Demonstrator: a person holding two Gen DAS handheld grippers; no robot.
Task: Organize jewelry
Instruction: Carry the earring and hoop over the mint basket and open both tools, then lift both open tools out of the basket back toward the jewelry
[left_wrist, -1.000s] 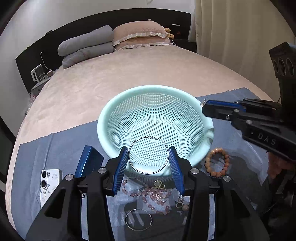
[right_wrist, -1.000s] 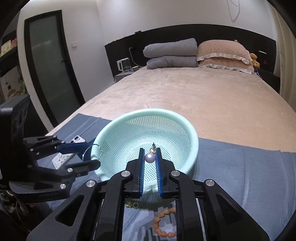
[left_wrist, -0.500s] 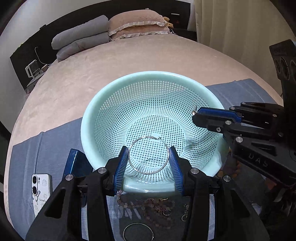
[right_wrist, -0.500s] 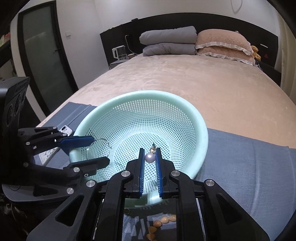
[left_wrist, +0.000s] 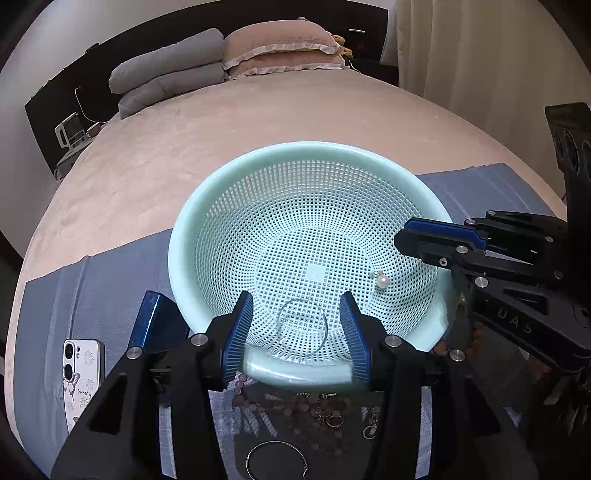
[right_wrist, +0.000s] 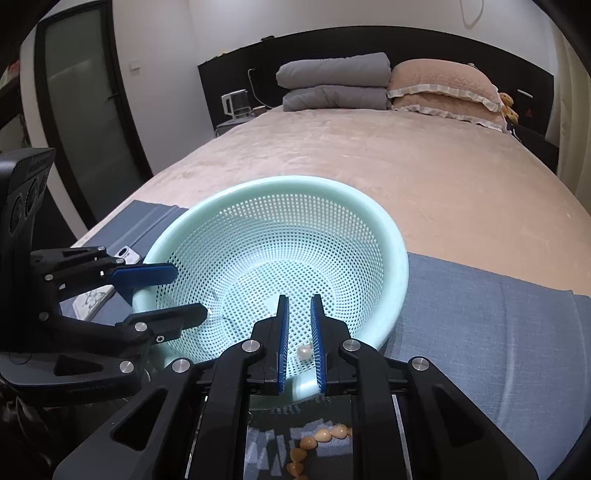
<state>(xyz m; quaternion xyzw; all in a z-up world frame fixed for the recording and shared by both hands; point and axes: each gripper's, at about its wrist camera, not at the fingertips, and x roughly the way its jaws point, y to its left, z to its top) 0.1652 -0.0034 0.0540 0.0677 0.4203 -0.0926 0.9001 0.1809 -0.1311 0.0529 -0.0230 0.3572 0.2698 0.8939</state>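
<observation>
The hoop earring (left_wrist: 302, 326) lies on the near inner wall of the mint basket (left_wrist: 207, 206), free of both blue pads of the left gripper (left_wrist: 297, 328), whose jaws have just been opening and now stand about half apart, holding nothing. The hoop lies flat against the mesh, directly below and between those fingers. The pearl earring (left_wrist: 383, 280) rests lower on the basket floor, toward the right gripper (right_wrist: 299, 328). In the right wrist view the pearl (right_wrist: 304, 350) sits beneath the narrow gap between that gripper's pads, apparently untouched; the jaws are nearly closed and grip nothing.

Outward from the basket, on the blue cloth (left_wrist: 92, 295) just before its near rim, remain a pink bead strand (left_wrist: 295, 408), a second hoop (left_wrist: 276, 459) and an orange bead bracelet (right_wrist: 317, 445). In my judgement the left hand is nearer the hoop and strand, the right nearer the bracelet.
</observation>
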